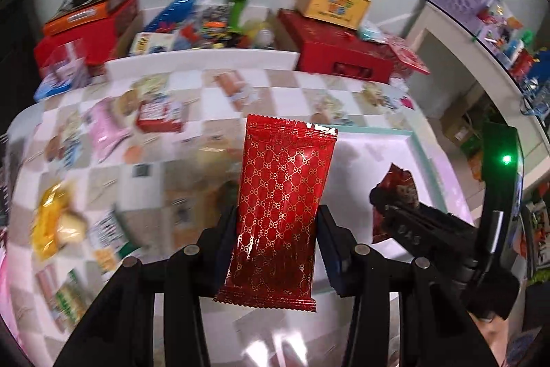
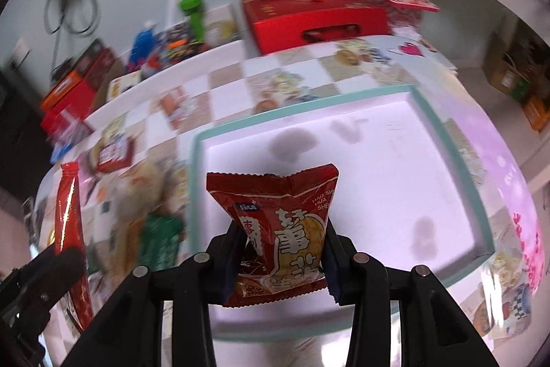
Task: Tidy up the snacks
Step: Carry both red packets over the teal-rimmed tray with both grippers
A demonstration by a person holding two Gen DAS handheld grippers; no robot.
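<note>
My left claw (image 1: pixel 277 231) grips a glossy red gold-patterned snack packet (image 1: pixel 282 195); my right claw (image 2: pixel 280 250) pinches a red peanut bag with white lettering (image 2: pixel 280 226). Both hang above the empty white teal-rimmed tray (image 2: pixel 447 167) at the checkered desk's (image 2: pixel 227 81) right edge. Carrying looks done; next comes lowering and releasing side by side. Loose snacks (image 1: pixel 103 129) wait toward the desk's left edge, none blocking the tray.
</note>
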